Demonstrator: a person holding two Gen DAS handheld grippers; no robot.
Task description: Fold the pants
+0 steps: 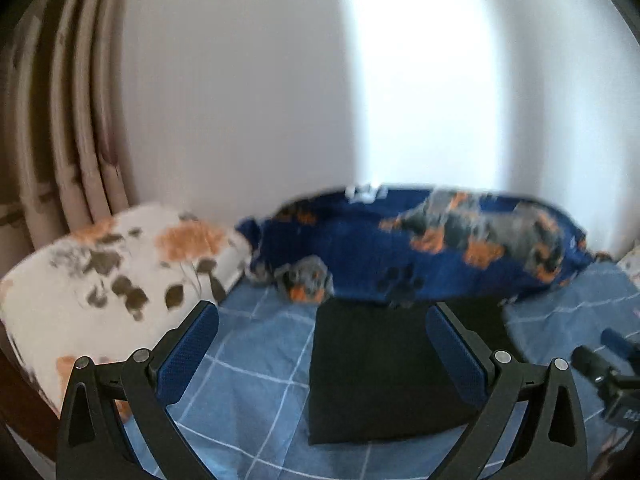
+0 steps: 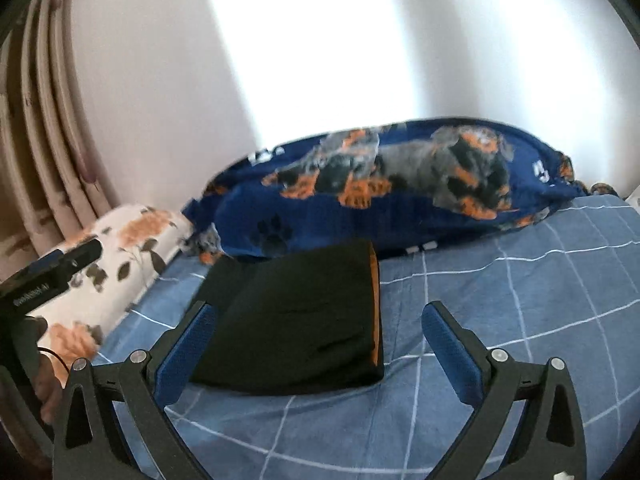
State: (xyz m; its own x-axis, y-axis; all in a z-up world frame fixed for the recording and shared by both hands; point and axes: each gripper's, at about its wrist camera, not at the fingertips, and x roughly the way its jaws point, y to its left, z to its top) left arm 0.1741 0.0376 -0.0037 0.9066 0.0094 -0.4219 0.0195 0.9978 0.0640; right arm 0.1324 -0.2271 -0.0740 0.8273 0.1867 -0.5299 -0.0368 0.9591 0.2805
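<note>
The black pants [image 1: 384,368] are lying folded into a compact rectangle on the bed [image 1: 256,376], whose sheet is blue with a white grid. In the left wrist view the left gripper [image 1: 322,320] is hovering over the bed with its fingers [image 1: 188,356] spread wide and holding nothing; the folded pants are sitting between and just ahead of the two blue pads, closer to the right-hand one. Beyond the fingertips a navy blanket [image 1: 360,256] printed with dogs and paw marks is lying bunched along the white wall [image 1: 240,100], its near edge touching the far end of the pants. A white pillow [image 1: 120,272] with orange flowers is resting ahead of the left-hand finger, beside the curtain [image 1: 72,128].

In the right wrist view the right gripper [image 2: 320,320] is likewise opened wide and empty. The pants [image 2: 296,320] are lying ahead of its left-hand finger [image 2: 184,352], their near corner running behind that pad, with an orange strip showing along the edge facing the gap. The other gripper's body is showing at the far left of this view, over the pillow [image 2: 132,248].
</note>
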